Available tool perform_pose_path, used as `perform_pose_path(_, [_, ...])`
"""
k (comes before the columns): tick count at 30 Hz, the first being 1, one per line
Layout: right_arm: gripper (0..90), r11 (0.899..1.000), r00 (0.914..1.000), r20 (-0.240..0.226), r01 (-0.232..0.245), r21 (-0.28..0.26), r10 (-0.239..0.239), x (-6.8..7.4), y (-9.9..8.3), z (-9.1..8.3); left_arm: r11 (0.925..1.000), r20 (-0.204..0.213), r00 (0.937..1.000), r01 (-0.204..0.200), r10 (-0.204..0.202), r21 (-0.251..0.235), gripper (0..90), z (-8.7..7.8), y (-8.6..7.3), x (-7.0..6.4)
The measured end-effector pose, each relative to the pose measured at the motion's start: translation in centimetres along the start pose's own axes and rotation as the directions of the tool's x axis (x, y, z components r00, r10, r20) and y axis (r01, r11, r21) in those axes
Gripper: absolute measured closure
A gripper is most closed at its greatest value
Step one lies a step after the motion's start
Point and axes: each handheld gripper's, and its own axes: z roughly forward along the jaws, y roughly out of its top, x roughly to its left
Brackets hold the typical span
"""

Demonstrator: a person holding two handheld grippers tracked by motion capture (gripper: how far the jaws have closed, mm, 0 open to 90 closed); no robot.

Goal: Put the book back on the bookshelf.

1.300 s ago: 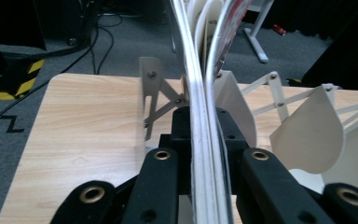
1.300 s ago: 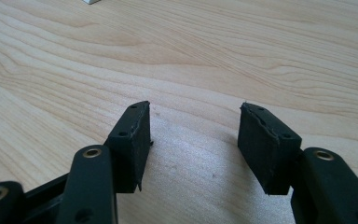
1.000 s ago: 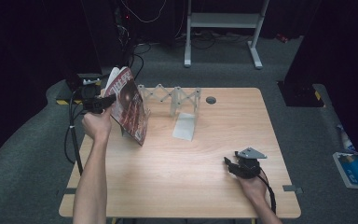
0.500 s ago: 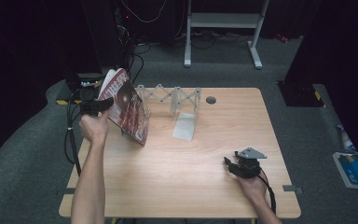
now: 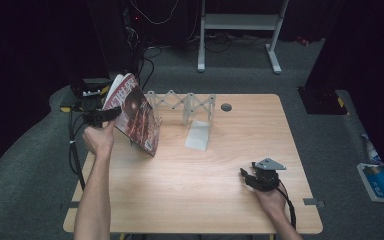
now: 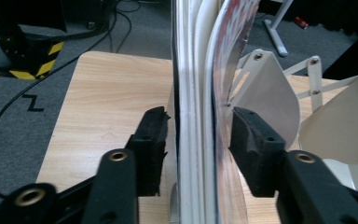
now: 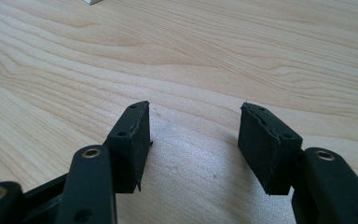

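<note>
two grippers: left gripper [image 6: 198, 140] has its jaws set w/ a gap each side of the magazine [image 5: 135, 115] edge, pads not pressing it. mag stands tilted btwn them, white accordion rack [image 5: 182, 105] just beyond. right gripper [image 7: 193, 140] sits wide apart, nothing btwn jaws, low over bare table [image 5: 220, 165], well away from the mag.

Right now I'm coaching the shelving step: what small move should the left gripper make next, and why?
Probably carry the magazine a little to the right, toward the nearest slot of the white folding rack. The left gripper has the magazine between its jaws with small gaps either side, tilted, lower edge near the table, left of the rack. The right gripper rests open.
</note>
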Motion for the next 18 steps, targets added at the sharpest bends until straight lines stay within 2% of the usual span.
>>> perform_pose_path(5, [43.6, 1.0, 1.0, -0.001, 0.002, -0.001, -0.002, 0.0, 0.0, 0.0, 0.9994, 0.003, 0.9998, -0.02, 0.02, -0.027, 48.4, -0.8, 0.0, -0.4])
perform_pose_path(11, [43.3, 1.0, 1.0, -0.002, 0.005, -0.002, -0.005, 0.0, 0.0, 0.0, 0.9987, 0.004, 0.9999, -0.016, 0.016, -0.049, 43.9, -1.6, 0.0, -0.3])
perform_pose_path(13, [43.3, 1.0, 1.0, -0.002, 0.005, -0.002, -0.005, 0.0, 0.0, 0.0, 0.9968, -0.004, 0.9998, -0.021, 0.02, -0.077, 42.3, -2.1, -0.1, -0.5])
perform_pose_path(18, [43.3, 1.0, 1.0, -0.003, 0.004, -0.002, -0.004, 0.0, 0.0, 0.0, 0.9936, -0.01, 0.9996, -0.026, 0.025, -0.11, 39.8, -3.1, -0.1, -0.6])
